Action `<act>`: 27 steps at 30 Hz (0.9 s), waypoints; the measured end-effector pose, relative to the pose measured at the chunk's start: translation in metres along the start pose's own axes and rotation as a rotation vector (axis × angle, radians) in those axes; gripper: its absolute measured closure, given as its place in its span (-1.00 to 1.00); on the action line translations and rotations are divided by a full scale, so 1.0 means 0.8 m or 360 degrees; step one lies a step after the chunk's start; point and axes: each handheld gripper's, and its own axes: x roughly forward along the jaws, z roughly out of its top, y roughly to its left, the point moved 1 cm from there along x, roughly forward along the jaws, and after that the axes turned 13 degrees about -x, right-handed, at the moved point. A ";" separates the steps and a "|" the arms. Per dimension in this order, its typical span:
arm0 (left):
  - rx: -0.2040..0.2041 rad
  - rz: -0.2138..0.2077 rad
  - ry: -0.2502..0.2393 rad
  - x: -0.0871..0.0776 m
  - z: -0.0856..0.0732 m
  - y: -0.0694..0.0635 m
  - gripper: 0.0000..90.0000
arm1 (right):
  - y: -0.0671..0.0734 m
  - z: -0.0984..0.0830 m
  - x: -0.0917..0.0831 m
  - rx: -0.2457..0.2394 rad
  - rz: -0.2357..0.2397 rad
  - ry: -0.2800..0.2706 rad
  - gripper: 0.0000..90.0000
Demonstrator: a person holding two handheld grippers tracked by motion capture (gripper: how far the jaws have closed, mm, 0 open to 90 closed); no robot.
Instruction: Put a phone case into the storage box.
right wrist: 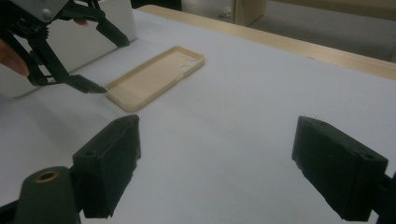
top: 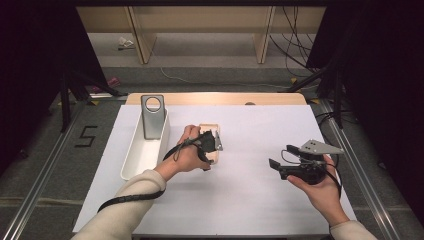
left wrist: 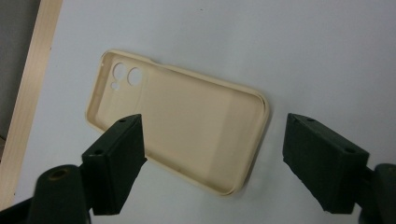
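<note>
Two claws over the white surface (top: 260,200), one per hand. Left claw (top: 216,141) hangs just above the case (left wrist: 187,126) – a beige phone case lying flat, open side up, camera holes at its far end in the left gripper view. Jaws stand wide & the pads press on nothing; in that view one jaw sits over the case's near long edge, the other out past its short end, w/ bare white showing betw. that jaw and the rim. From the right gripper view the same claw (right wrist: 100,58) shows at upper left, one tip down near the case's (right wrist: 156,77) near corner, the other raised above it – whether the low tip touches the surface I can't tell. Case lies left of centre on the surface, just right of the tray (top: 131,160), a long white bin near the left edge w/ a grey stand (top: 152,117) upright at its far end, round hole near its top. Case (top: 214,157) and tray are near, not touching. Right claw (top: 281,156) is well apart on the right side, held in the person's right hand (top: 322,187), pointing left toward the case; in its own view its jaws stand wide w/ nothing betw. them but white surface. Left hand (top: 187,155) wraps the left claw's body, cream sleeve (top: 132,197) behind it, cable trailing back along the forearm.
</note>
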 end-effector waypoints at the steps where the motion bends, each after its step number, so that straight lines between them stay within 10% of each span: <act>1: -0.0003 -0.0005 0.0004 0.000 0.000 0.000 -0.58 | 0.000 0.000 0.000 0.0001 0.0001 -0.0001 -0.64; 27: 0.0100 0.0029 0.0071 0.006 -0.007 0.004 -0.65 | 0.000 0.000 0.001 0.0004 0.0000 0.0005 -0.64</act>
